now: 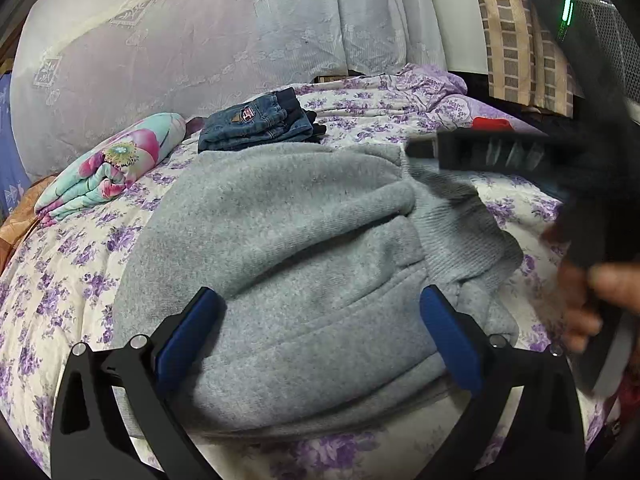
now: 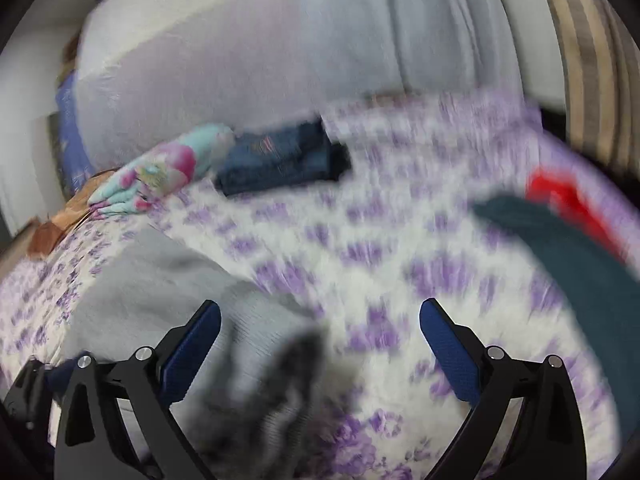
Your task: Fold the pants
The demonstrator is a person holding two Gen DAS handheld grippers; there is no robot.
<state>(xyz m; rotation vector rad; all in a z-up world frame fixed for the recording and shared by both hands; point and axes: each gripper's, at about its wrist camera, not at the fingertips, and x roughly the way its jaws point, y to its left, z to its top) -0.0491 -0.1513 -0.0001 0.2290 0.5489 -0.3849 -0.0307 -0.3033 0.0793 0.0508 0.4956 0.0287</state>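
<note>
Bed w/ purple floral quilt, pale embossed headboard cover behind, striped curtain at right

pants grey | bedspread white w/ purple floral | jeans blue

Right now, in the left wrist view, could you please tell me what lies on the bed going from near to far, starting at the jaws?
Left gripper, jaws open → grey pants → folded jeans → pale bedding behind the bed.
</note>
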